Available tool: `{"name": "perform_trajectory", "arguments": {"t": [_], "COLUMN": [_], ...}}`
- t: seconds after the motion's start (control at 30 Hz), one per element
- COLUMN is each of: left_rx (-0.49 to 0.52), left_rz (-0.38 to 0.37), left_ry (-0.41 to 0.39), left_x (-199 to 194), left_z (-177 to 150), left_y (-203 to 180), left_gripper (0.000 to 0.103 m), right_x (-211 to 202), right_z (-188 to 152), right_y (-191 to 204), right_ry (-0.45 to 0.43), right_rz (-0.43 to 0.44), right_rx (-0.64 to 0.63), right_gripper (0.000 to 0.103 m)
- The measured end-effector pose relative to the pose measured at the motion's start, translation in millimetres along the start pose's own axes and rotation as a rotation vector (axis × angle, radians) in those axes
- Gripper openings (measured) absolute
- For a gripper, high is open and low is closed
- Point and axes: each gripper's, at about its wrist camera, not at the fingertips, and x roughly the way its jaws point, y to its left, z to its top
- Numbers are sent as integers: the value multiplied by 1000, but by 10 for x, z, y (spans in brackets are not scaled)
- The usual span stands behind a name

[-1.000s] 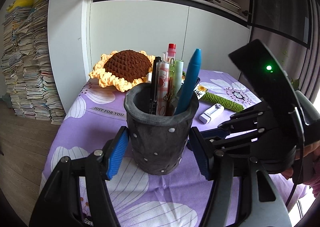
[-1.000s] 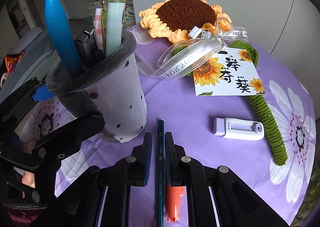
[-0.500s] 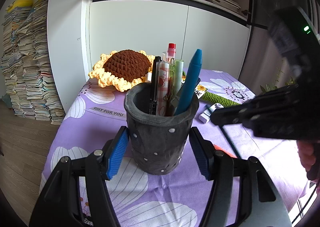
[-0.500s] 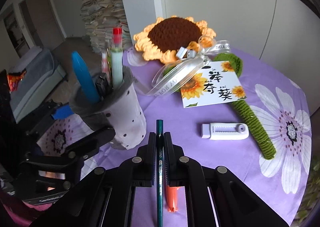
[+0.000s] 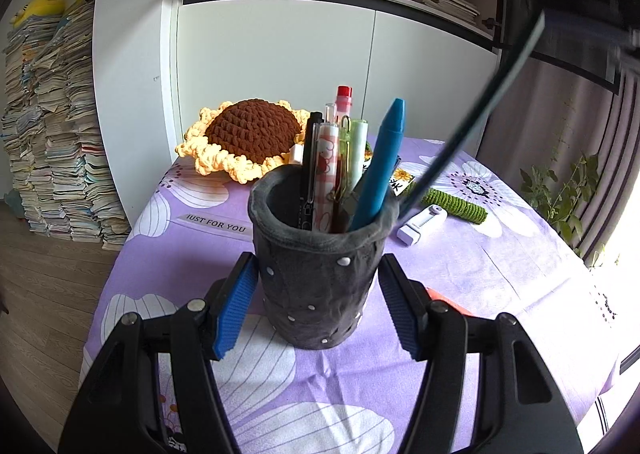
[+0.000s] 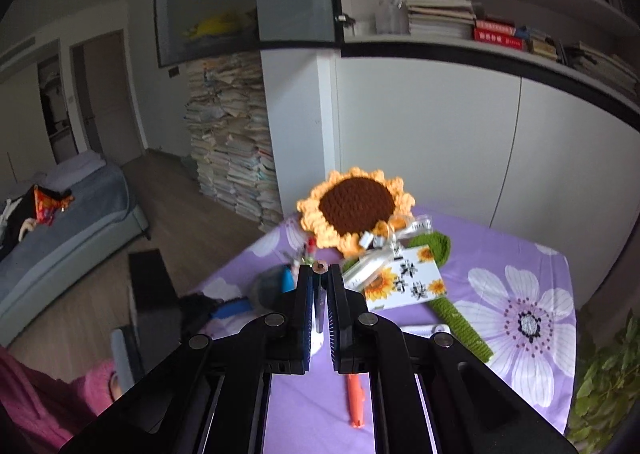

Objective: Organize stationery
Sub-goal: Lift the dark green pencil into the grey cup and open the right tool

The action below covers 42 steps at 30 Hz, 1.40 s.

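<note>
Two views, left wrist first. My left gripper point(image 5: 316, 296) stands with its jaws spread to either side of the dark holder point(image 5: 322, 258); the blue pads point(image 5: 236, 300) sit just beside the wall, and I cannot tell whether they touch it. The holder stands upright on the purple cloth point(image 5: 500, 266), toward its near edge. It carries a blue crayon point(image 5: 380, 166), a black pen point(image 5: 309, 166), a patterned pen point(image 5: 323, 170), a pale green pen point(image 5: 357, 150) and a red-capped pen point(image 5: 344, 102). A dark pencil point(image 5: 476, 114) slants down from the upper right, blurred, its lower end just beside the holder's right rim. A crochet sunflower point(image 5: 248, 138) lies at the far edge; a white correction tape point(image 5: 422, 222) lies right of the holder, and an orange pen point(image 5: 448, 302) shows partly behind the right finger.

Right wrist view: my right gripper point(image 6: 320, 282) is clamped on the pencil point(image 6: 319, 267), which I see end-on between the closed pads. The holder point(image 6: 268, 288) lies below and left, blurred. The sunflower point(image 6: 356, 206) and its card point(image 6: 404, 284) lie beyond, and the orange pen point(image 6: 355, 400) lies on the cloth point(image 6: 520, 262) beneath the gripper.
</note>
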Motion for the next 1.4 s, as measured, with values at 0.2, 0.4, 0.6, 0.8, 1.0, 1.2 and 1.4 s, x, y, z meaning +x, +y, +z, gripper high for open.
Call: {"name": "perform_trajectory", "arguments": {"t": [0.2, 0.4, 0.6, 0.8, 1.0, 1.2, 1.4], "left_rx": [4, 7, 8, 11, 11, 12, 12], "left_rz": [-2, -4, -4, -5, -6, -6, -6], "left_ry": [0, 1, 1, 2, 3, 3, 4], "left_x": [5, 12, 13, 14, 16, 17, 17], "left_z": [0, -3, -2, -2, -4, -3, -3], "left_y": [-6, -8, -10, -21, -40, -46, -48], "left_gripper": [62, 62, 62, 62, 62, 62, 62], "right_x": [-209, -119, 73, 208, 233, 290, 384], "right_z": [289, 445, 450, 353, 302, 166, 71], "right_y": [165, 246, 225, 160, 179, 173, 173], "right_ry": [-113, -131, -117, -128, -141, -112, -39], "right_rz": [27, 63, 92, 99, 109, 101, 94], "right_rx": [-38, -34, -23, -3, -12, -12, -26], "right_gripper": [8, 8, 8, 8, 8, 8, 8]}}
